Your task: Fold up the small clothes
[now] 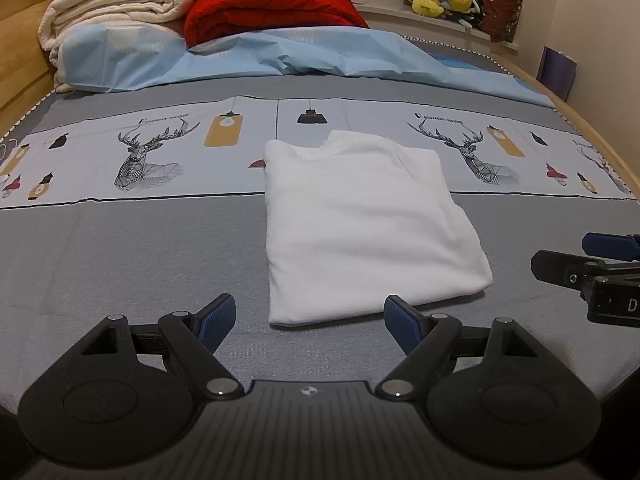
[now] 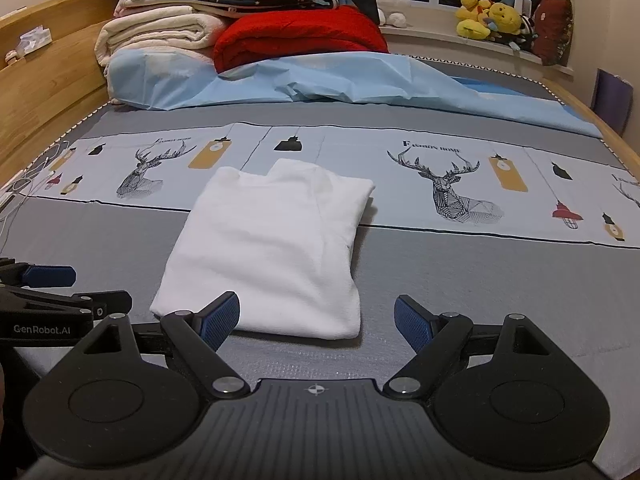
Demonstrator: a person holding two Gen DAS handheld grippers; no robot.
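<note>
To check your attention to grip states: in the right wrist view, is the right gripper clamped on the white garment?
No: the right gripper stands open, its pads apart above the folded white garment.

Bed [image 2: 480,280]: grey cover with a pale printed band of deer and lanterns across it. Wooden frame [image 2: 52,88] along the left edge. At the far end, blue sheet [image 2: 320,80], red blanket [image 2: 300,36], cream blankets [image 2: 160,28], stacked. Window sill [image 2: 440,36] beyond, carrying yellow plush toys [image 2: 488,16] and a dark red cushion [image 2: 554,28]. Cream wall [image 2: 600,8] at the right. Warm indoor light.
</note>
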